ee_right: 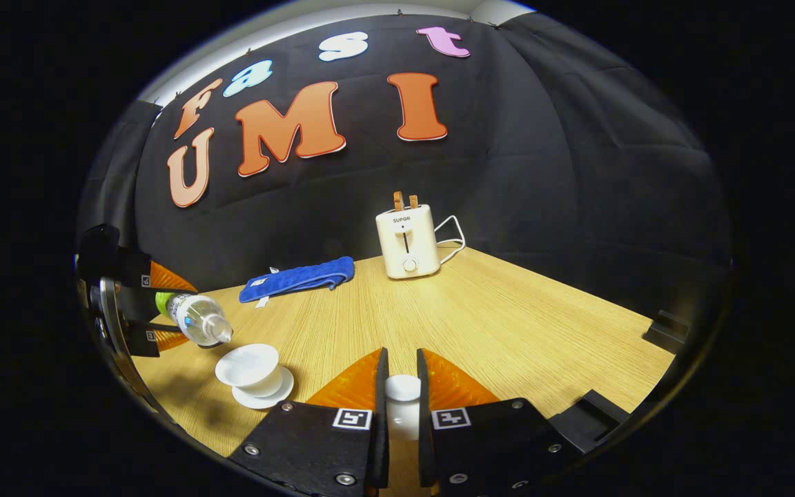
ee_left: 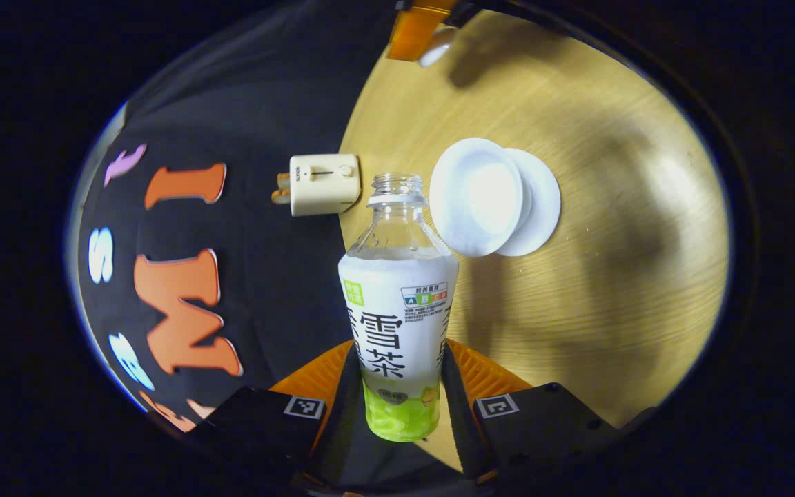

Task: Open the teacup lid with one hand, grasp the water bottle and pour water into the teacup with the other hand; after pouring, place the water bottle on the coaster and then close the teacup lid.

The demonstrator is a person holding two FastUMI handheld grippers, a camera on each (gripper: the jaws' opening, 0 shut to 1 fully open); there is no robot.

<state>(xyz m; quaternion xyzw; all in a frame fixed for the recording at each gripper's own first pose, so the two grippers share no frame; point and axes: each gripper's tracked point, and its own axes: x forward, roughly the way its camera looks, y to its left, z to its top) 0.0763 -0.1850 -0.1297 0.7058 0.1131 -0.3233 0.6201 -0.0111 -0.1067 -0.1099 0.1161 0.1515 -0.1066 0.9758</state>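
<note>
Above table [ee_right: 508, 324]: left gripper [ee_left: 401, 386] clamps tilted uncapped bottle [ee_left: 397, 304], mouth beside teacup [ee_left: 477, 197], not over it; water may splash. Right gripper [ee_right: 402, 407] pinches lid [ee_right: 403, 388].

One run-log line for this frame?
pour | left gripper shut on bottle, tipped over teacup | right gripper holding lid

Left gripper [ee_left: 397, 393] tilted sideways, both fingers pressing the water bottle [ee_left: 397, 324] (cap off); right gripper [ee_right: 401, 407] level, fingers clamped on the white teacup lid [ee_right: 403, 390].
</note>
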